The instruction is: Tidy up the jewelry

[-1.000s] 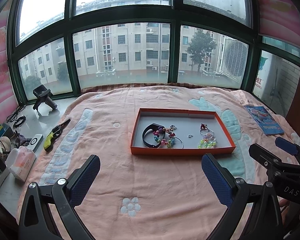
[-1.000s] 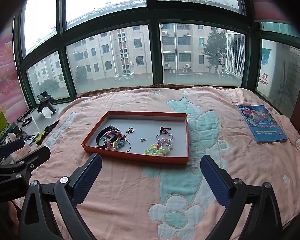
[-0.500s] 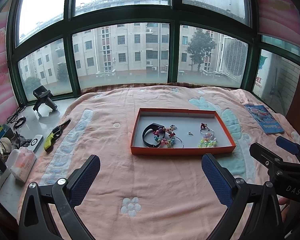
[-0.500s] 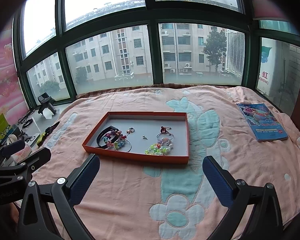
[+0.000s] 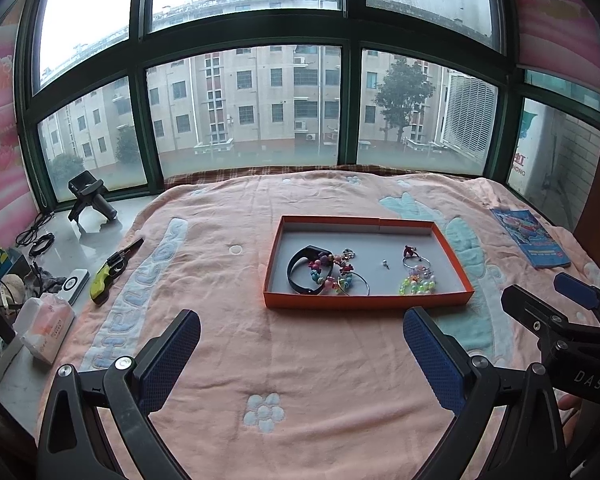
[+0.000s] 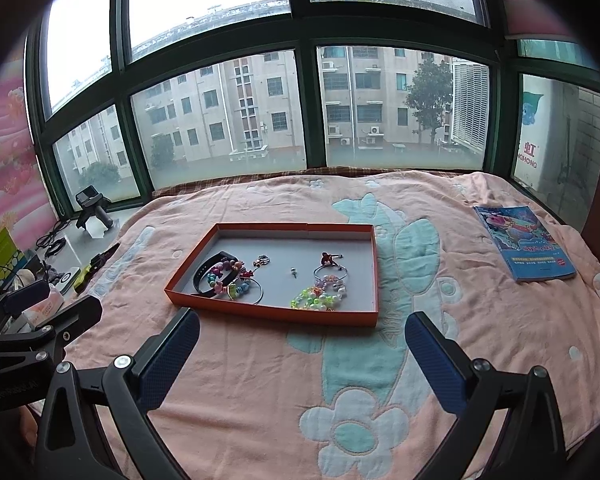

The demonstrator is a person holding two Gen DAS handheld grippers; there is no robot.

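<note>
— Looking ahead of both tools: where does the jewelry lie?
— In the orange tray (image 6: 260, 309), long axis crosswise. The beaded bracelet (image 6: 318, 298) sits ahead-left of the right gripper (image 6: 300, 354); the black band (image 5: 306, 270) ahead of the left gripper (image 5: 300, 354).
— Jaws?
— Both spread apart, empty; the right seems nearer.
</note>
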